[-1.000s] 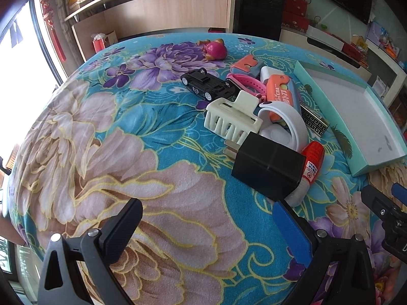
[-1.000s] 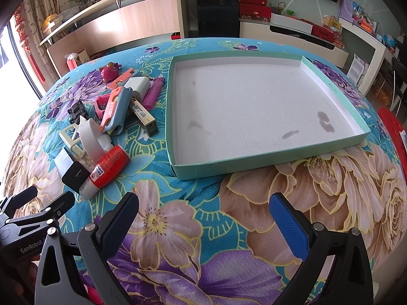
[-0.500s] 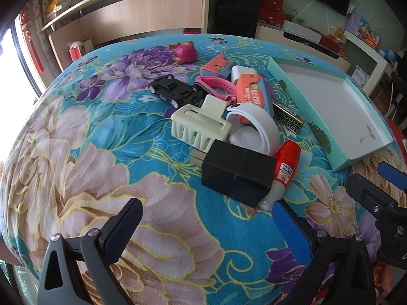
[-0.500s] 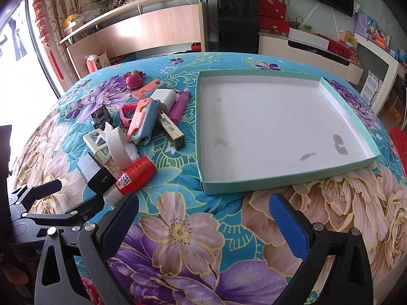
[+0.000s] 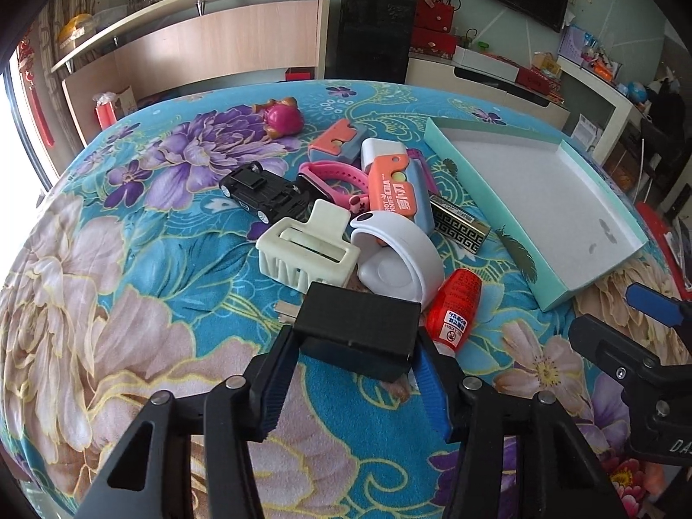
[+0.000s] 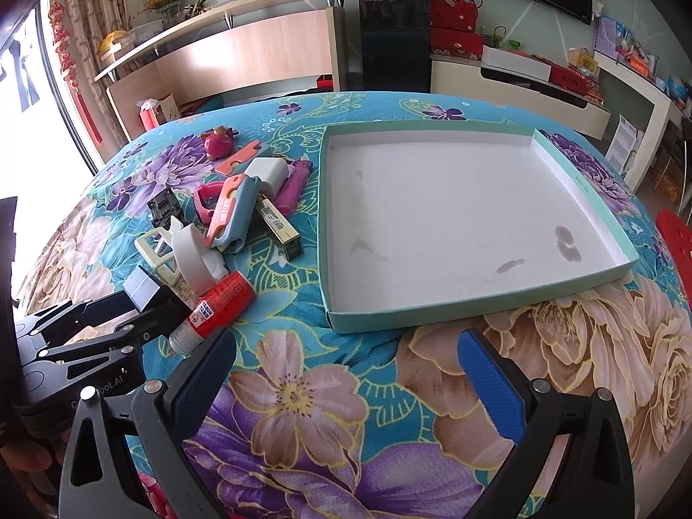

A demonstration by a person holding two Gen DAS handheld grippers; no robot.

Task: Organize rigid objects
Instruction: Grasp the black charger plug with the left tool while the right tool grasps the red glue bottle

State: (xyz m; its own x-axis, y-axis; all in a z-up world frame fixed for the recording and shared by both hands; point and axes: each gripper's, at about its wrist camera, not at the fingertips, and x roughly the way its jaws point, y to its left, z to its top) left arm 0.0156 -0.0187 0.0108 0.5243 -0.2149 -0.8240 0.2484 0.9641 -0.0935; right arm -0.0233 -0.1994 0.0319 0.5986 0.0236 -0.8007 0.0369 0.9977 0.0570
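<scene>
A black charger block (image 5: pixel 359 328) lies on the flowered cloth at the near end of a pile of small objects. My left gripper (image 5: pixel 354 341) is closing on it, and its blue pads touch the block's left and right sides. In the right wrist view the same block (image 6: pixel 142 289) sits between the left gripper's fingers at the left edge. My right gripper (image 6: pixel 346 346) is open over bare cloth, just in front of the empty teal tray (image 6: pixel 475 307). The tray (image 5: pixel 558 289) lies to the right of the pile.
Against the block lie a red glue bottle (image 5: pixel 454 307), a white ring-shaped case (image 5: pixel 402 259) and a cream hair claw (image 5: pixel 307 251). Behind them are a black toy car (image 5: pixel 264 192), an orange utility knife (image 5: pixel 395 192), a patterned lighter (image 5: pixel 460 225) and a pink toy (image 5: pixel 283 119).
My left gripper moved forward to the black block and its jaws narrowed from wide open onto the block's sides. The right gripper stayed open and nearly still.
</scene>
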